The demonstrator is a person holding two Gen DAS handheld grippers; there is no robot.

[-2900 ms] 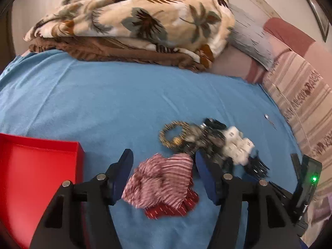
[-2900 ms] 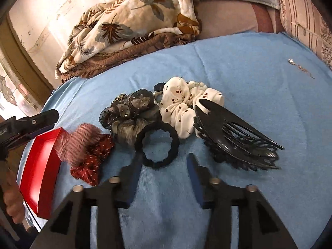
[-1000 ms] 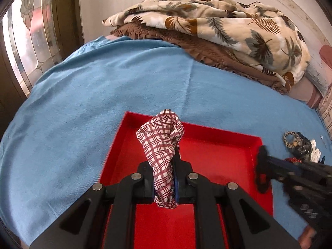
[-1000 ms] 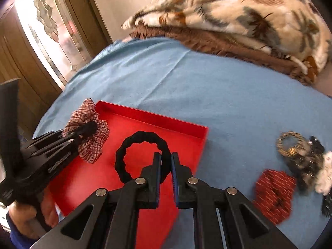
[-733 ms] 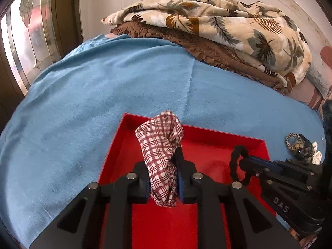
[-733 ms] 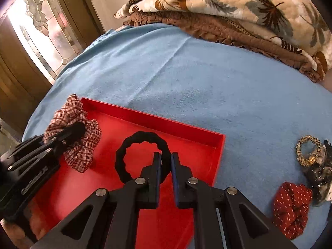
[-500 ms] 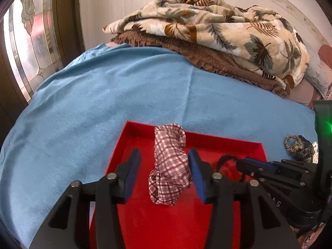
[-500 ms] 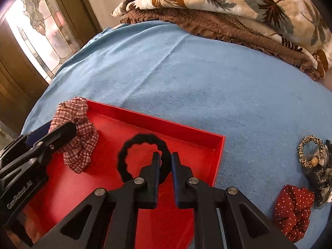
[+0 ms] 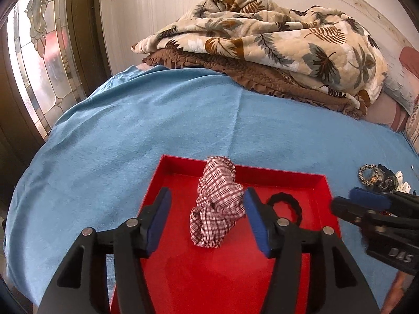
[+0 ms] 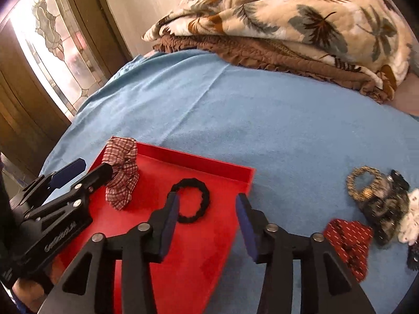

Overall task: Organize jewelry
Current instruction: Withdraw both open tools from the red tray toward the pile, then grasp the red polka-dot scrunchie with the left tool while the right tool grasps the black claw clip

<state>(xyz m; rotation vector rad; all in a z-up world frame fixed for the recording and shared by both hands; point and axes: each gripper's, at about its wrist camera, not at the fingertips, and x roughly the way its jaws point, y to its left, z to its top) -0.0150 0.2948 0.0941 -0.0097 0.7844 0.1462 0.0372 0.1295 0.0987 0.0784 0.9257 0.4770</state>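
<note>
The checked scrunchie (image 9: 217,204) lies slumped near the far wall of the red tray (image 9: 183,274), and the black hair ring (image 10: 191,200) lies flat on the tray floor just to its right. Both look light and soft. The scrunchie would squash under any pinch and is best taken across its bunched middle. The ring is thin and springy, so taking it across one side of the loop should hold it.

The left tongs (image 9: 207,217) are spread, the scrunchie between the pads; the right-hand pad is at most brushing the cloth, not pinching. The right tongs (image 10: 207,219) are spread too, the ring lying just beyond them, free.

A second ago each pair was pressed together on its piece above the tray. Both have just been opening, and the pieces now rest in the tray.

On the blue bedspread (image 10: 262,120), well apart from the tray, the red dotted scrunchie (image 10: 348,243) and a heap of other hair pieces (image 10: 379,196) are still to be moved, likely next.
</note>
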